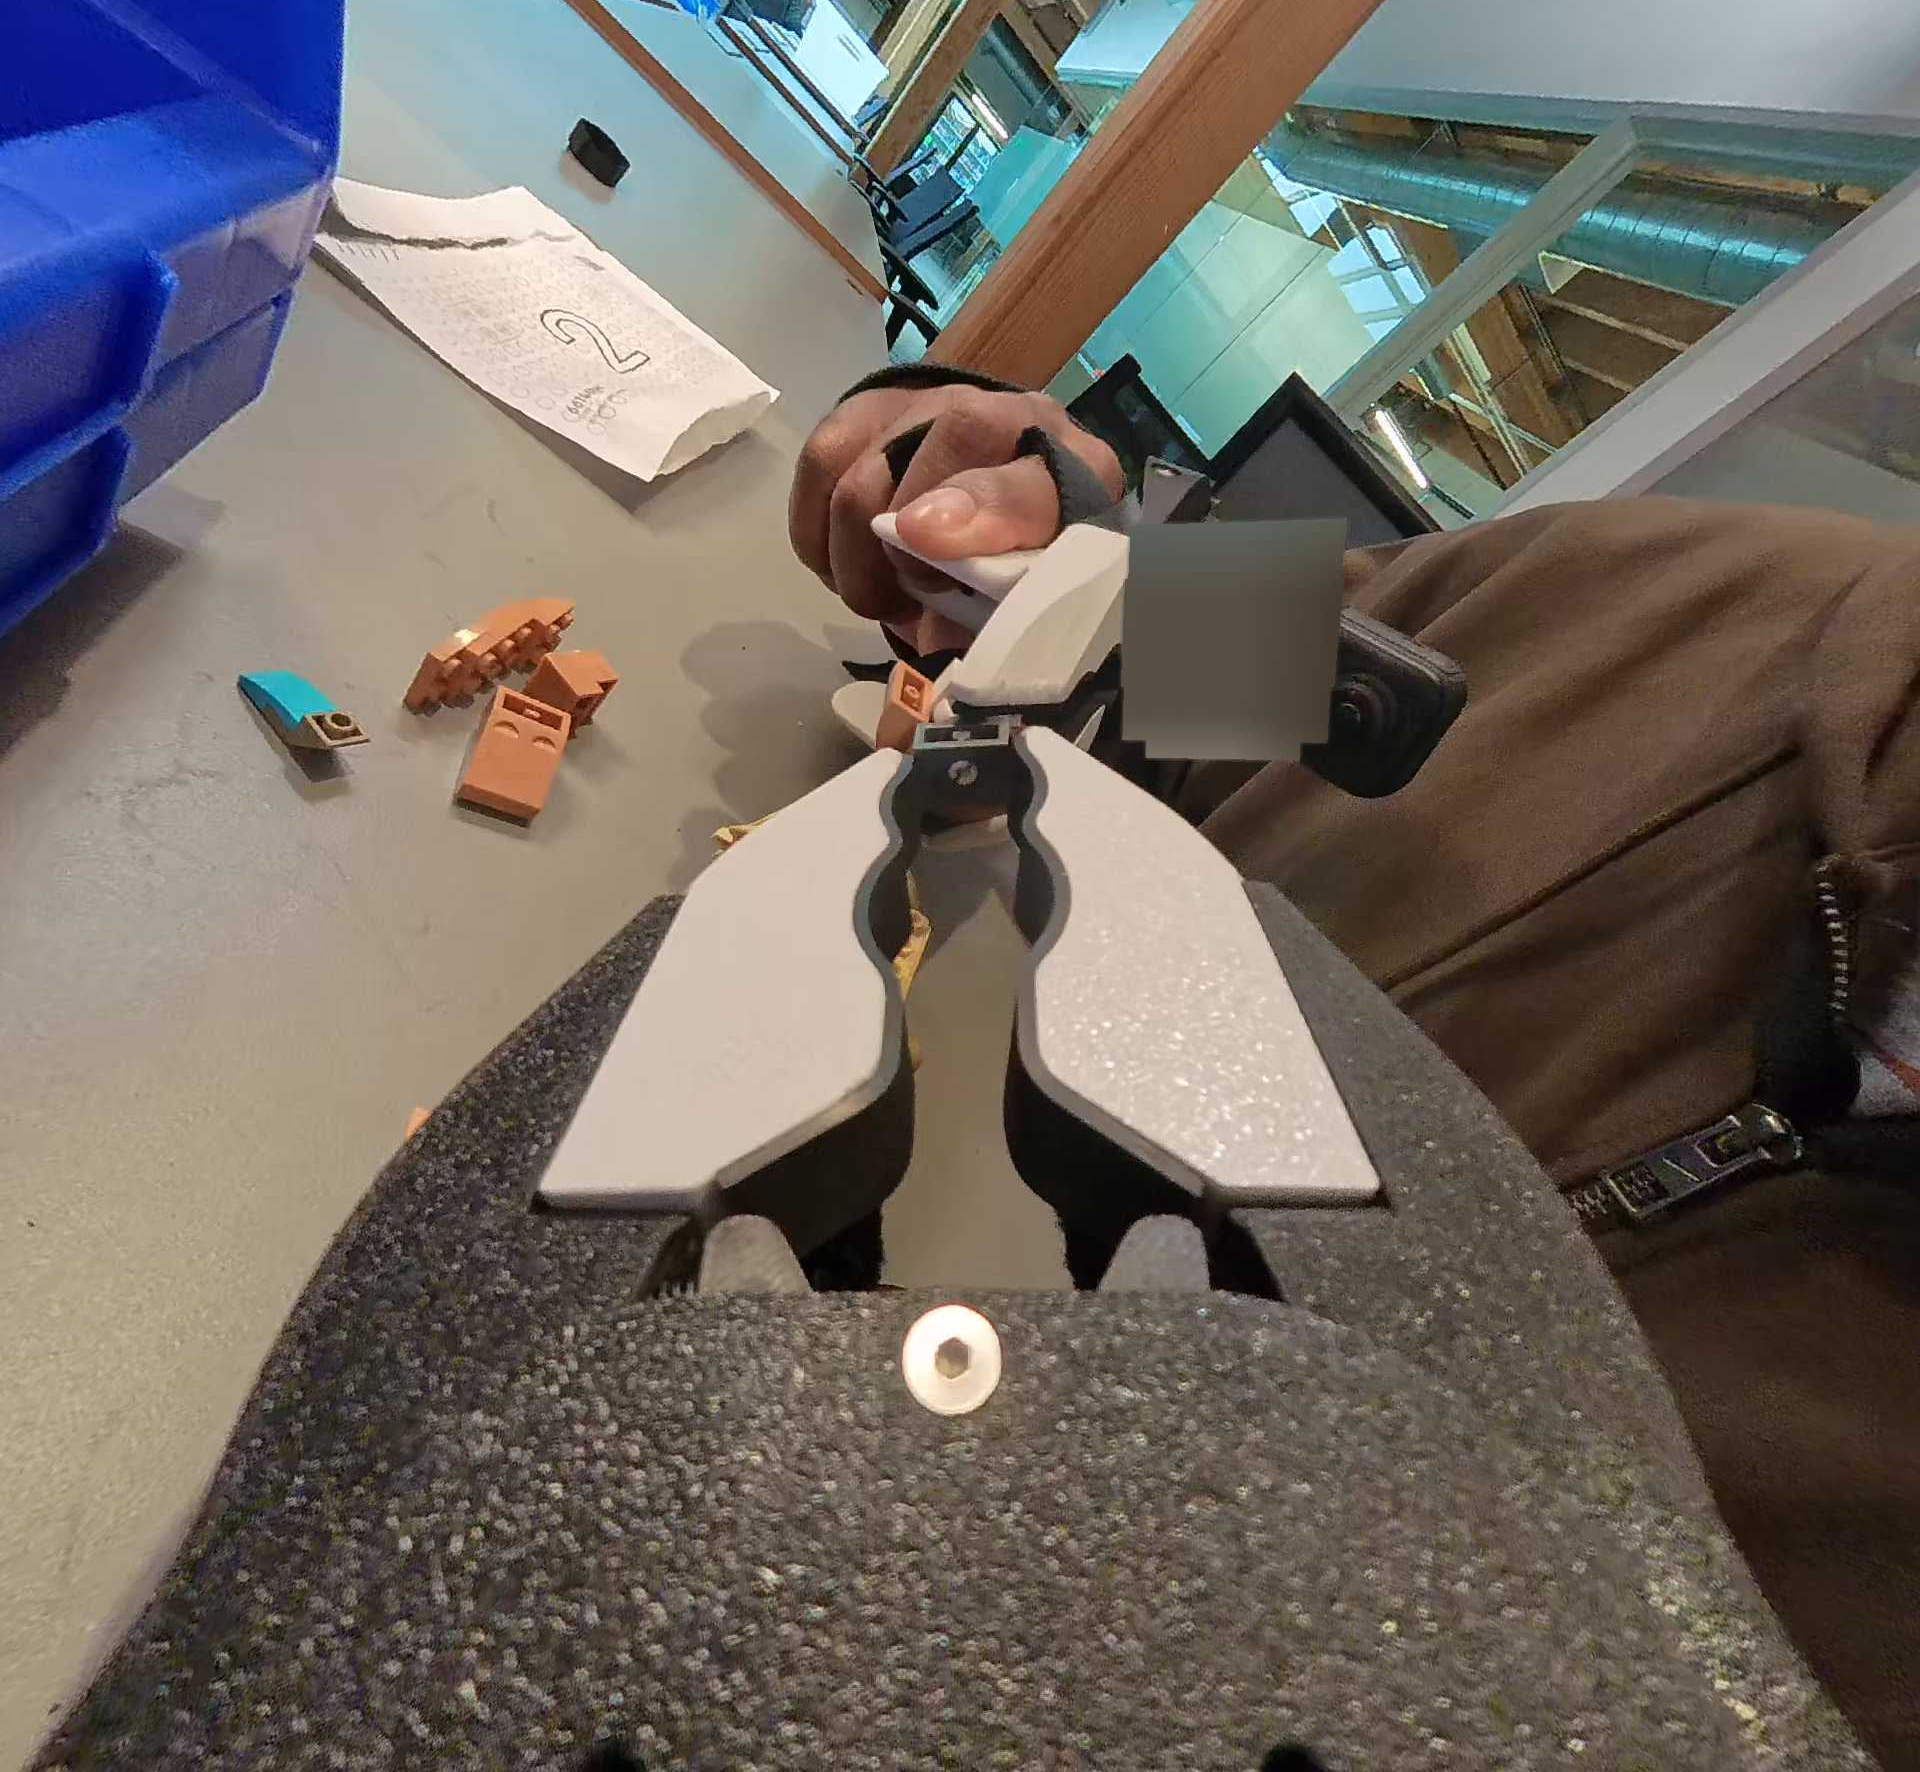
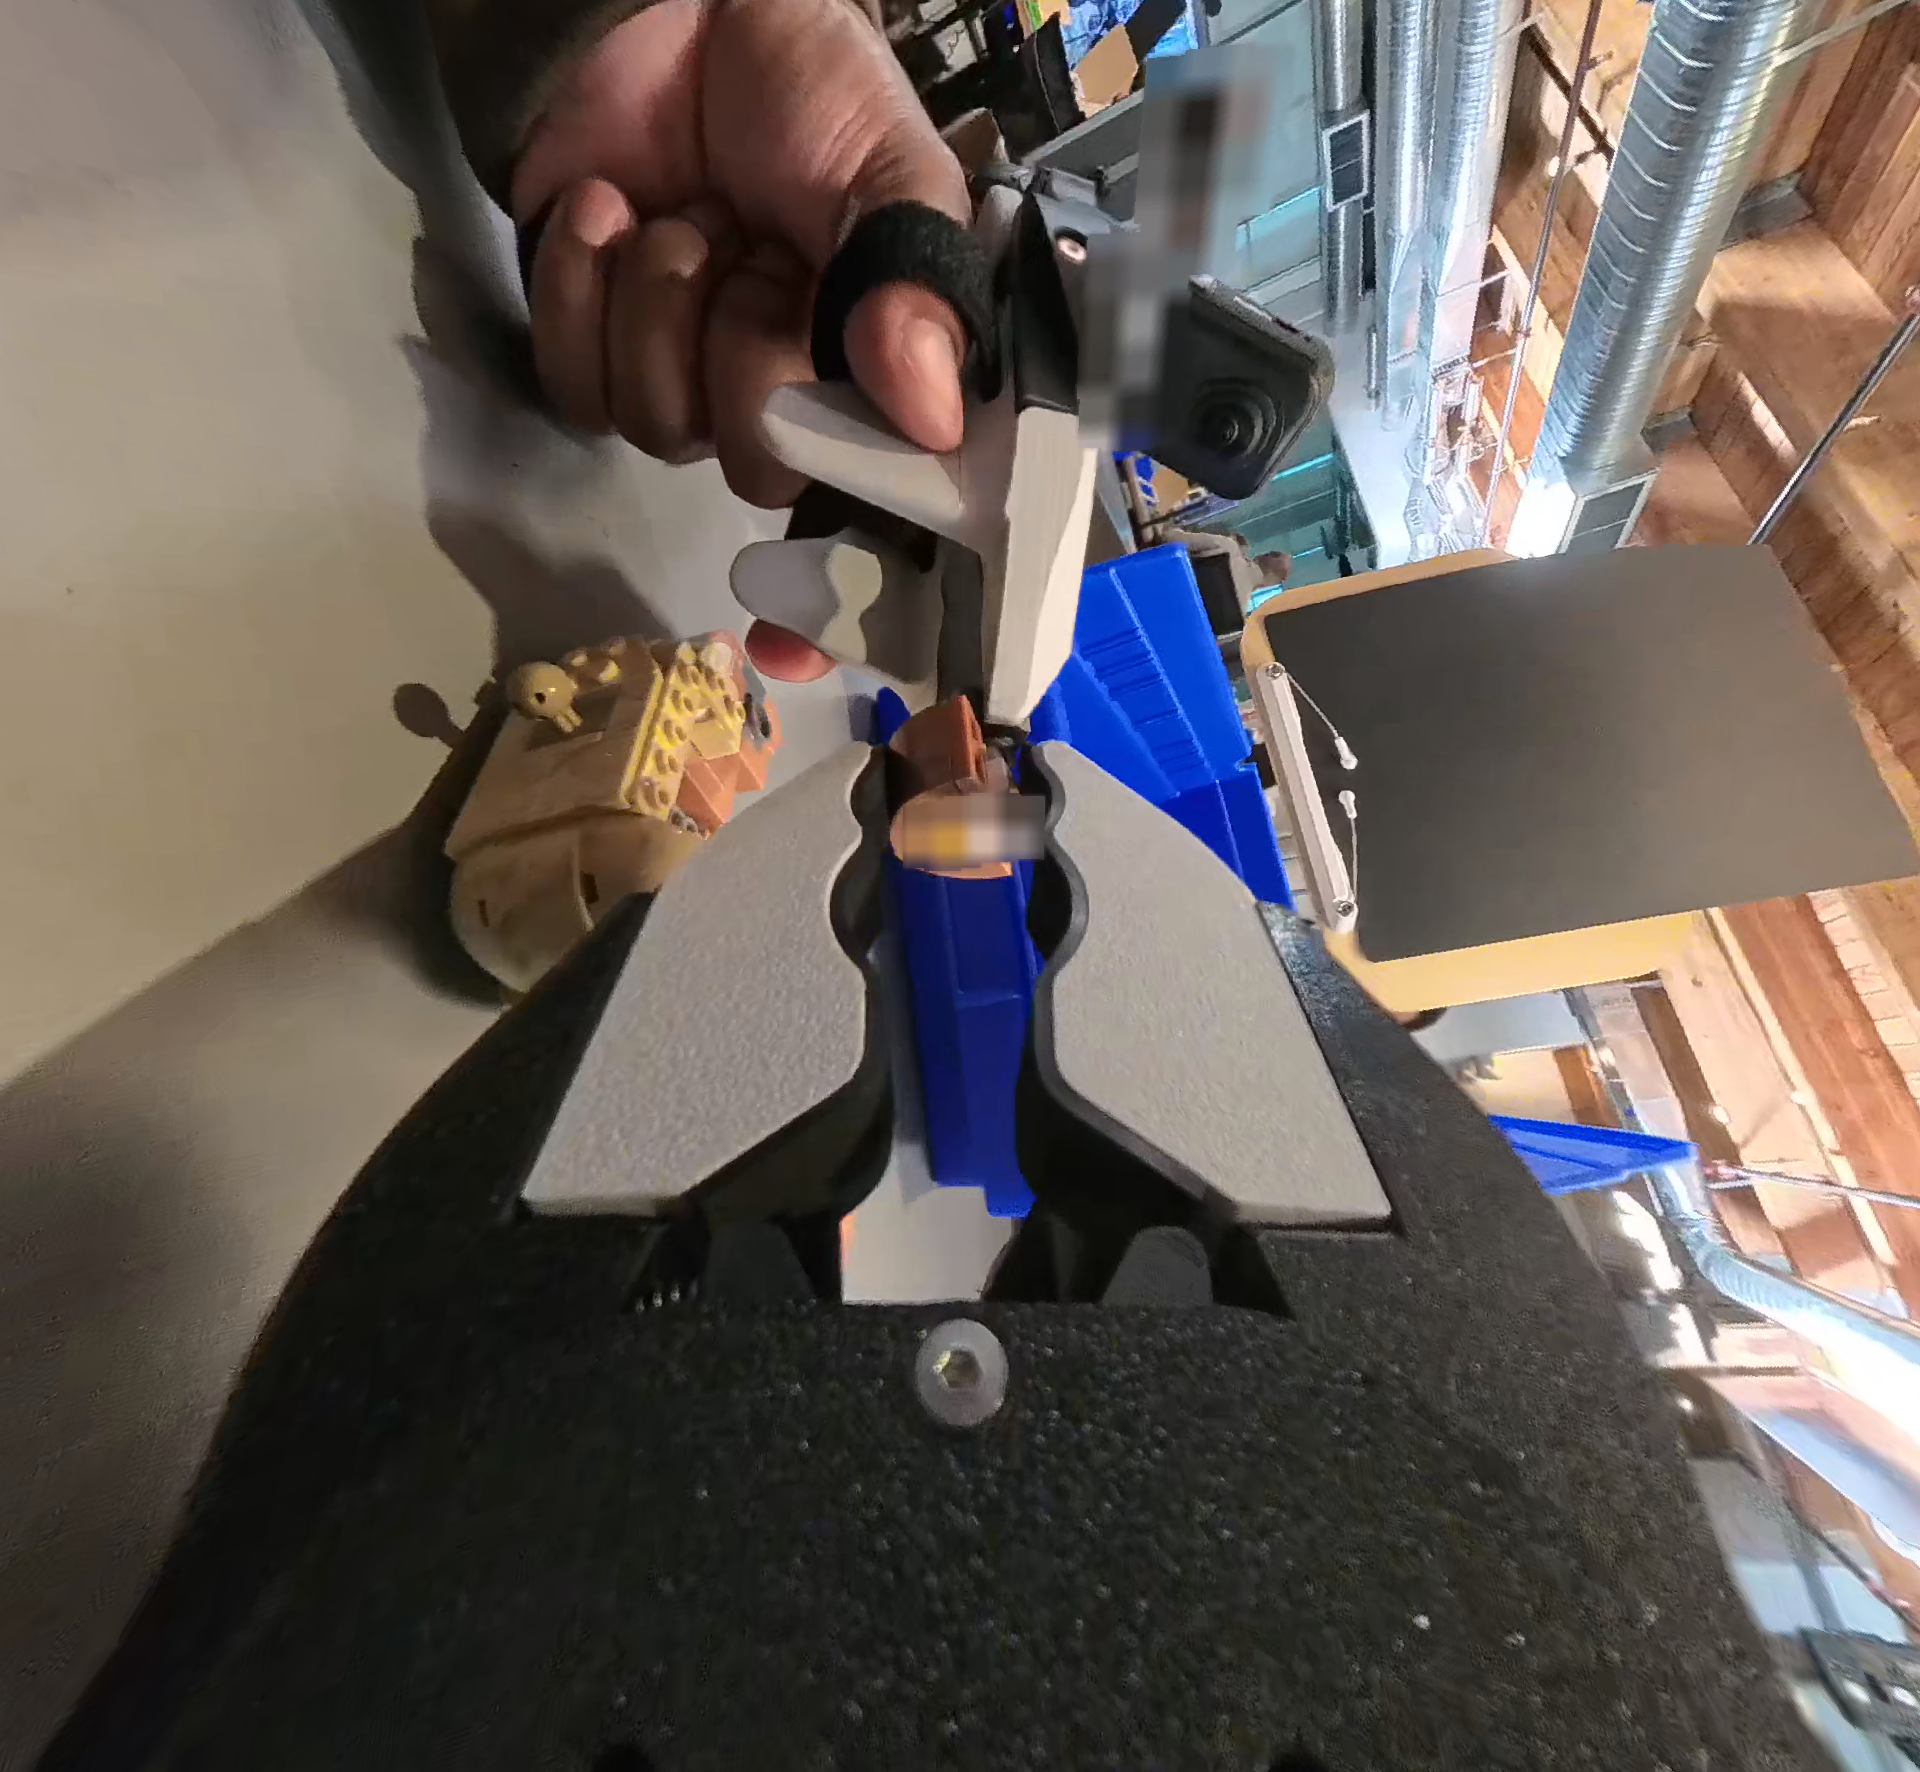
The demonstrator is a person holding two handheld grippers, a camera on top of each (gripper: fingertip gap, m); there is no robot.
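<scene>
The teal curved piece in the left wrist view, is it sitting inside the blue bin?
No, the teal curved piece lies on the grey table, beside the orange bricks and outside the blue bin.

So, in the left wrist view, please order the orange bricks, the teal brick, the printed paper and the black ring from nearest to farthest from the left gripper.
1. Orange bricks, left of the left gripper.
2. Teal brick, further left.
3. Printed paper, up-left.
4. Black ring, beyond the paper.
</scene>
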